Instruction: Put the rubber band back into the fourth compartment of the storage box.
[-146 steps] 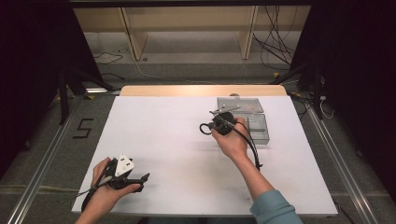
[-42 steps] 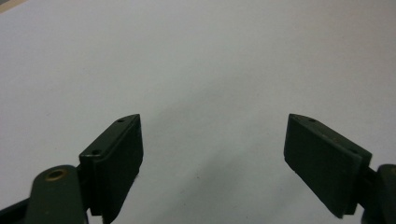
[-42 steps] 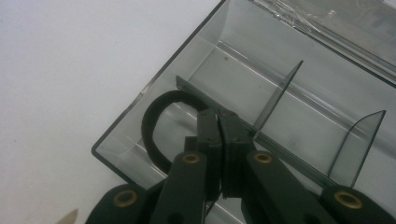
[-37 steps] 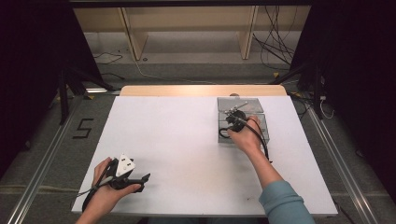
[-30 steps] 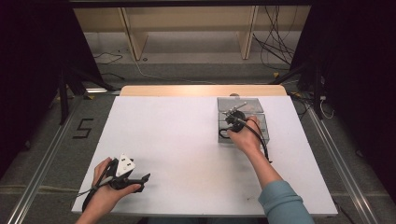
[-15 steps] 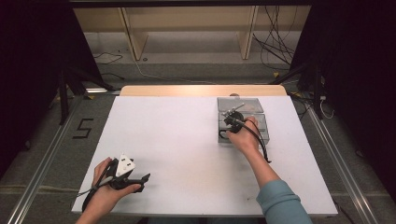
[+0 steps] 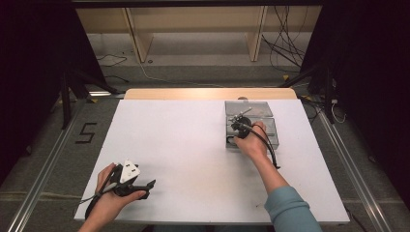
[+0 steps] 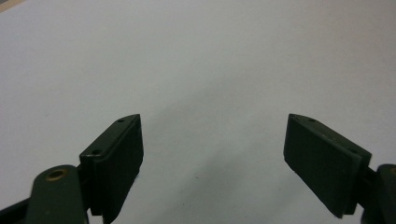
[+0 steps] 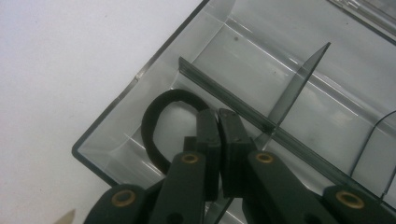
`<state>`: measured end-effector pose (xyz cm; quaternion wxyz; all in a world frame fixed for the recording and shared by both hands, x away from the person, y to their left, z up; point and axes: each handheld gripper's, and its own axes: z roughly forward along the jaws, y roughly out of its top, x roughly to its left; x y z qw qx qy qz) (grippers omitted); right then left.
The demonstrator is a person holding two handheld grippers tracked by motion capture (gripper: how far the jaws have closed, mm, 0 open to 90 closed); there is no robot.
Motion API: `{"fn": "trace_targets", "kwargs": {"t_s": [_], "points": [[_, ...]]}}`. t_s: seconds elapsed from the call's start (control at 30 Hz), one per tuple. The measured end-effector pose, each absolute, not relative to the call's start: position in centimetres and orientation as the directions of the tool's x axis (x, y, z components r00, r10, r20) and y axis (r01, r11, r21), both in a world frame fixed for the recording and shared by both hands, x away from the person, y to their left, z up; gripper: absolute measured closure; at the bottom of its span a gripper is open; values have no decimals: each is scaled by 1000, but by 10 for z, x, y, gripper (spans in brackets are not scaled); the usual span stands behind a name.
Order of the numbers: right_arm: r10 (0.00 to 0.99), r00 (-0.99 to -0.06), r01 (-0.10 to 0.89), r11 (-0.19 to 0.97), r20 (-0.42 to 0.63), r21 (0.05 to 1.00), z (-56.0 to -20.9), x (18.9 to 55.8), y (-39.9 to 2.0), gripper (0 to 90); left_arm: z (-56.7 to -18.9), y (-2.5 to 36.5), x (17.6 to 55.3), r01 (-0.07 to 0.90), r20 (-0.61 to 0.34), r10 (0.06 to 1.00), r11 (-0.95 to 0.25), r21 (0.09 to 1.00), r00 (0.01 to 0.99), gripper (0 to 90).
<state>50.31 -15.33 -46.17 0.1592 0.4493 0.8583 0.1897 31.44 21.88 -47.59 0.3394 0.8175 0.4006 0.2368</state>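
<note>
Black hair tie going into the clear box

The hair tie [image 9: 156,123] hangs in the corner compartment of the organizer box [image 9: 116,105], pinched by the closed right gripper [image 9: 218,122]. I think next it must let go. The left gripper [image 8: 212,154] rests wide open, empty.
</note>
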Motion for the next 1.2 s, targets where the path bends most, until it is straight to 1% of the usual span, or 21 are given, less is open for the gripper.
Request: {"fn": "trace_targets", "kwargs": {"t_s": [0.2,0.53,0.77,1.07,1.2], "points": [[830,-547,712,529,-109,462,-464,503,-153,877,-476,219,314,494,116,815,-449,745,568,196],[838,-539,728,514,-86,454,-463,504,-154,853,-476,219,314,493,115,815,-448,746,568,197],[856,-515,748,476,-48,463,-460,503,-156,795,-476,218,314,494,113,814,-449,745,569,197],[869,-495,757,440,-16,483,-454,501,-159,745,-476,218,314,494,113,815,-448,746,568,198],[872,-490,753,417,10,508,-449,499,-159,727,-476,218,314,494,113,815,-448,745,569,198]]}}
